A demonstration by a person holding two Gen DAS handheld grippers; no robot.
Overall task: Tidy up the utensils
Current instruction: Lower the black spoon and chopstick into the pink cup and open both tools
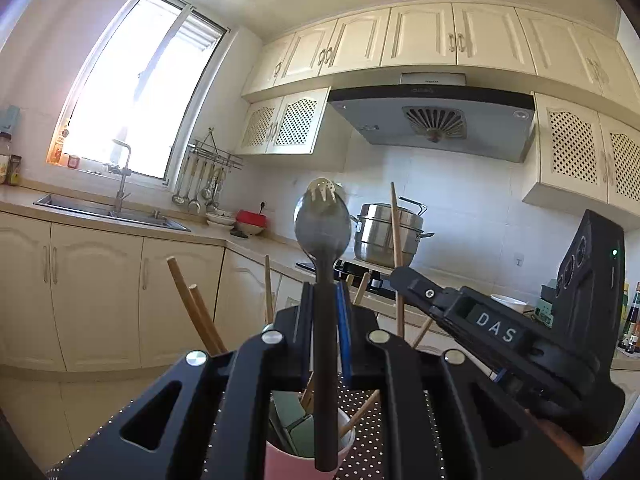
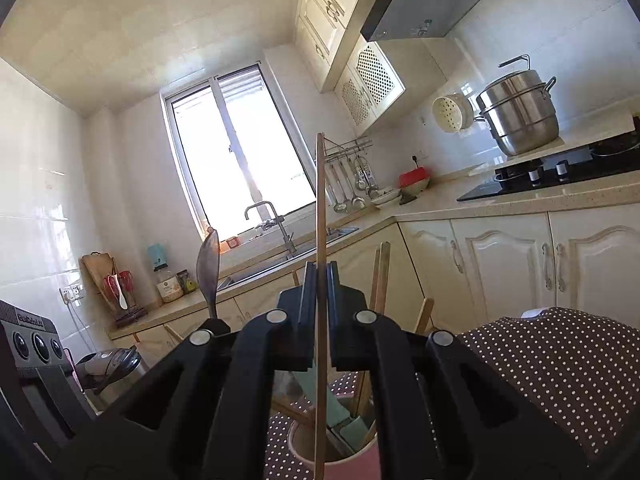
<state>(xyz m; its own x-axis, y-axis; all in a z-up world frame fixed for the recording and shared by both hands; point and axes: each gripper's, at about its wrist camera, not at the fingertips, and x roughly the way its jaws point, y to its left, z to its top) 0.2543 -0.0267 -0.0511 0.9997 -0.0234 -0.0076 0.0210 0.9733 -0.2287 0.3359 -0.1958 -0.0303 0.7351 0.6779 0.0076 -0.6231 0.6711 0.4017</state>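
Gripping: the left gripper [image 1: 325, 300] is clamping a dark-handled spoon [image 1: 322, 224] upright between its jaws, the bowl pointing to 12 o'clock and the handle running down past the pads toward the cup.
Spoon handle: its lower end is hanging at the mouth of the pink cup [image 1: 304, 462], at 6 o'clock of the left wrist view; whether it is touching the cup I cannot tell.
Cup contents: wooden chopsticks [image 1: 192, 308] are leaning out toward 10 o'clock, and a pale green utensil [image 1: 298, 428] is sitting inside the cup.
Cup position: it is standing on a brown polka-dot cloth [image 1: 368, 432], directly below both grippers.
Right gripper: the right gripper [image 2: 320, 292] is pinching a single thin wooden chopstick [image 2: 320, 200], jaws closed to a narrow slit around it, the stick standing nearly vertical from 12 to 6 o'clock.
Chopstick lower end: it is reaching down in front of the pink cup's rim in the right wrist view.
Grippers together: the right one is showing at 3 o'clock of the left wrist view, just beside the left.
Background: a steel steamer pot [image 2: 520, 116] is sitting beside the black cooktop [image 2: 560, 176] at 2 o'clock of the right wrist view.
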